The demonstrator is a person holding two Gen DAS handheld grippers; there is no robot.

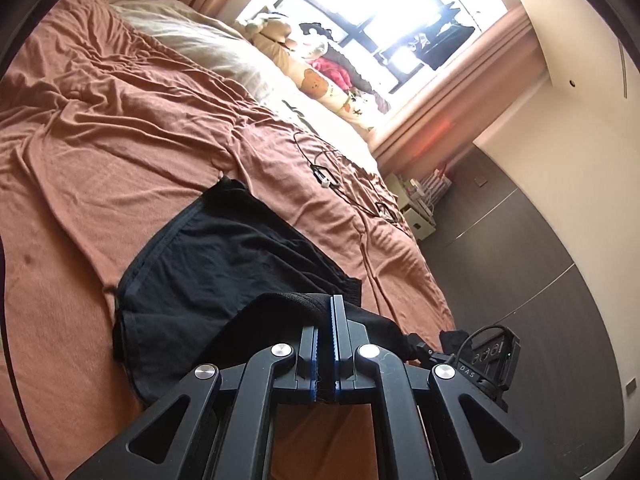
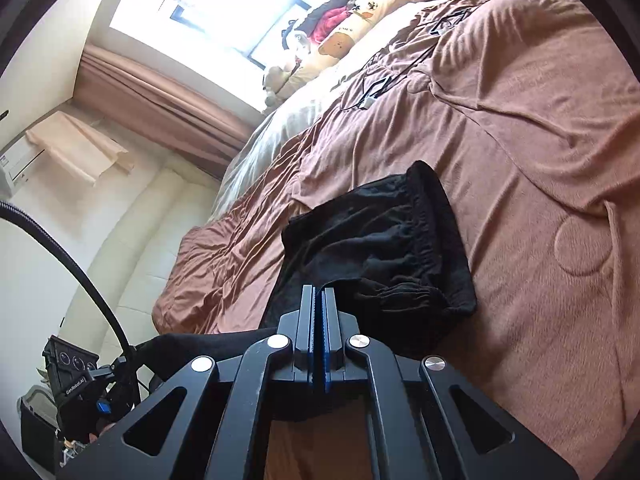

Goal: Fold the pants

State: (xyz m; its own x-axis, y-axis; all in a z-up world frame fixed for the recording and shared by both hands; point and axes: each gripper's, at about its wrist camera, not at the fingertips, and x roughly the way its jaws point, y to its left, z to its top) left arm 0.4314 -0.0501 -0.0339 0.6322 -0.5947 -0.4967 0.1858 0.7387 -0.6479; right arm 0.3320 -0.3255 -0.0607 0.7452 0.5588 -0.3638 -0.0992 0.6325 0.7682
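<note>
DAS: I read these pale letters on the black body of my other tool, low and to the right of my left tongs.
GenRobot.AI: this seems to be the small white print on the black box at the lower left of my right tongs; the lettering is tiny and I am not sure of it.
Other print: none that I can read.
</note>
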